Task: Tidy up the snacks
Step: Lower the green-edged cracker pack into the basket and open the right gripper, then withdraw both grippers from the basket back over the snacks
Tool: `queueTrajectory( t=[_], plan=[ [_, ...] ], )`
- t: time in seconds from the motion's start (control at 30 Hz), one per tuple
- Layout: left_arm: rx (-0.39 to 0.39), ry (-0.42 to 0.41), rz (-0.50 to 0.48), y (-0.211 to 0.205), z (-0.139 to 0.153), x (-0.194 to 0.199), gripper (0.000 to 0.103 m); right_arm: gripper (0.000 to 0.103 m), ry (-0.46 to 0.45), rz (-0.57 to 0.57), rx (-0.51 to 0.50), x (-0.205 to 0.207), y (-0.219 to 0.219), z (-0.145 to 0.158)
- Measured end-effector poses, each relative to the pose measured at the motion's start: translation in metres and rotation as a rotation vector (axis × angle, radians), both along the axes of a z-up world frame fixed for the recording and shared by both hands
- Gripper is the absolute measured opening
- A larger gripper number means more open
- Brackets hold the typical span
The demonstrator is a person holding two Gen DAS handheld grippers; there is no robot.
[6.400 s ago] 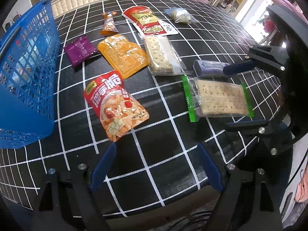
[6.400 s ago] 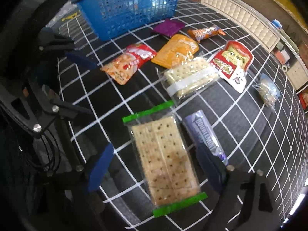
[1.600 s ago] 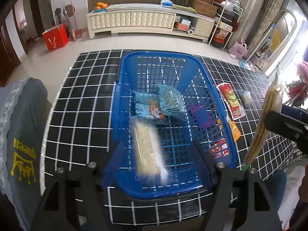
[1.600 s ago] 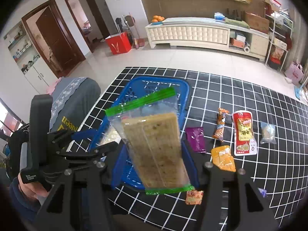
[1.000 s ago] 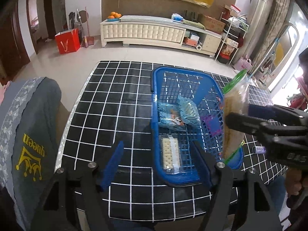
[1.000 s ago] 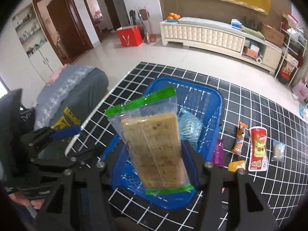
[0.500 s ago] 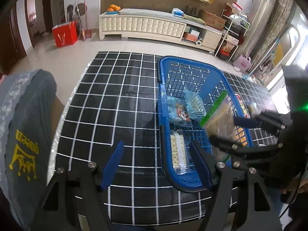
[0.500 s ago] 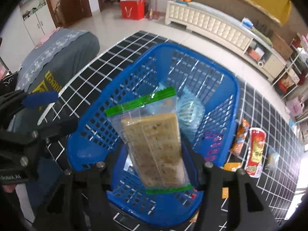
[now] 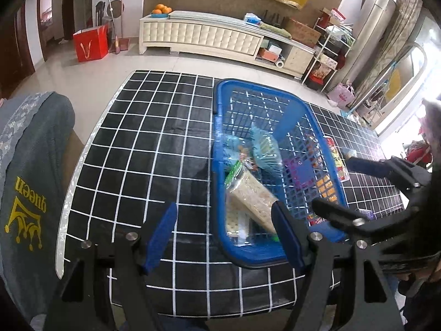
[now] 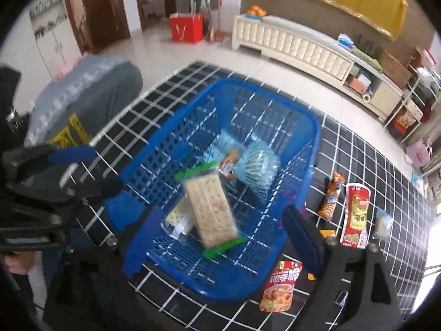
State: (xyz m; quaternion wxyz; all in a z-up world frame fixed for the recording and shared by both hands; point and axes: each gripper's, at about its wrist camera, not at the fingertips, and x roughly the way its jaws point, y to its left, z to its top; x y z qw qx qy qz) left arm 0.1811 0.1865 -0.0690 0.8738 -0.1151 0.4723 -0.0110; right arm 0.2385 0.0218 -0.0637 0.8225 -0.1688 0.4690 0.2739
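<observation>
A blue mesh basket stands on the black grid-pattern table. A cracker pack with green ends is blurred and tilted inside the basket, free of any pad, above a white cracker pack and light blue packets. My right gripper hovers over the basket's near end; its jaws are opening, with the pack below and between them, untouched. My left gripper hangs open and empty over the basket's left near corner.
Loose snacks lie on the table right of the basket: an orange bar, a red pouch, a small clear bag and a red chip bag. A chair with a grey cover stands at the table's left edge.
The right gripper's jaws have spread and the green-ended cracker pack has dropped out of them into the basket. The left gripper has barely moved.
</observation>
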Motion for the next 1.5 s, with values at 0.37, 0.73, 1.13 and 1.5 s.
queueTrajectory(
  t=[0.37, 0.73, 1.13, 1.5],
  plan=[
    [0.096, -0.048, -0.114, -0.087, 0.032, 0.002, 0.069, 0.092, -0.039, -0.135, 0.101, -0.018, -0.094, 0.041],
    [0.106, -0.078, -0.260, -0.195, 0.036, 0.030, 0.069, 0.092, -0.082, -0.289, 0.123, -0.016, -0.196, 0.051],
    [0.159, -0.056, -0.342, -0.280, 0.001, 0.057, 0.084, 0.092, -0.043, -0.376, 0.104, 0.004, -0.266, 0.021],
    [0.194, 0.070, -0.249, -0.297, -0.045, 0.095, 0.084, 0.092, 0.061, -0.381, 0.111, 0.062, -0.293, -0.024]
  ],
)
